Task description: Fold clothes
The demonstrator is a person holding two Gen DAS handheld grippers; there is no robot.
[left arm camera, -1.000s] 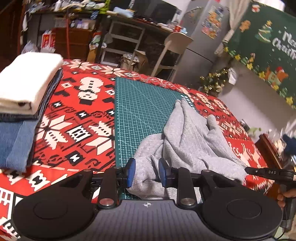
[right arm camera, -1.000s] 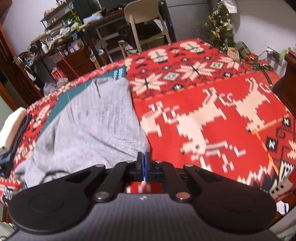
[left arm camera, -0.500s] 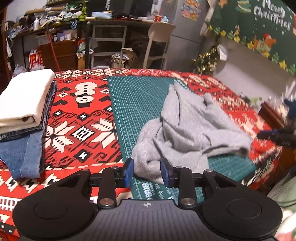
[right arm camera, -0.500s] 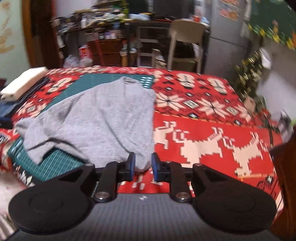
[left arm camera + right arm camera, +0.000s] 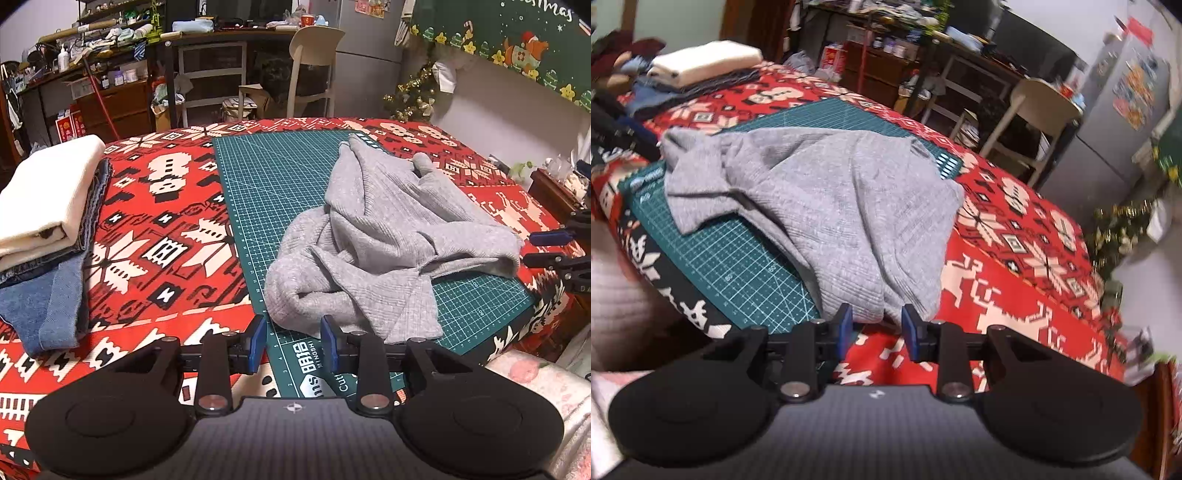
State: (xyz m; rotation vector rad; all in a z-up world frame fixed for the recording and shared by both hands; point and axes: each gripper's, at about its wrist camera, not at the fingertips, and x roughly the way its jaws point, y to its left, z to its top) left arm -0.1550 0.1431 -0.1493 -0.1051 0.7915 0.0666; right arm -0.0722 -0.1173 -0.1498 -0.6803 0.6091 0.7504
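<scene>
Grey sweater (image 5: 388, 243) lies crumpled on the green cutting mat (image 5: 266, 192), unfolded, bunched toward the mat's right side and near edge. One corner hangs past the mat's right edge onto the red patterned cloth (image 5: 155, 229).

Left gripper (image 5: 293, 341): jaws spread, nothing between the pads. It sits at the mat's near edge, just short of the sweater's nearest fold, not touching as far as the left wrist view shows.

Right gripper (image 5: 875, 328): jaws have just been opening and now stand apart. The sweater's hem sits right at the blue pads (image 5: 846, 326); fabric looks to be just beyond them, not pinched. Right wrist view is slightly blurred, so contact can't be settled. In the left wrist view the same gripper shows at the mat's right side, beside the sweater's overhanging corner.

No containers in play. The only stack is left of the mat: folded cream garment (image 5: 44, 192) on top of folded denim (image 5: 48, 295), well apart from the sweater.

Behind the mat's far edge: white chair (image 5: 314, 66), cluttered desk (image 5: 207, 37).
</scene>
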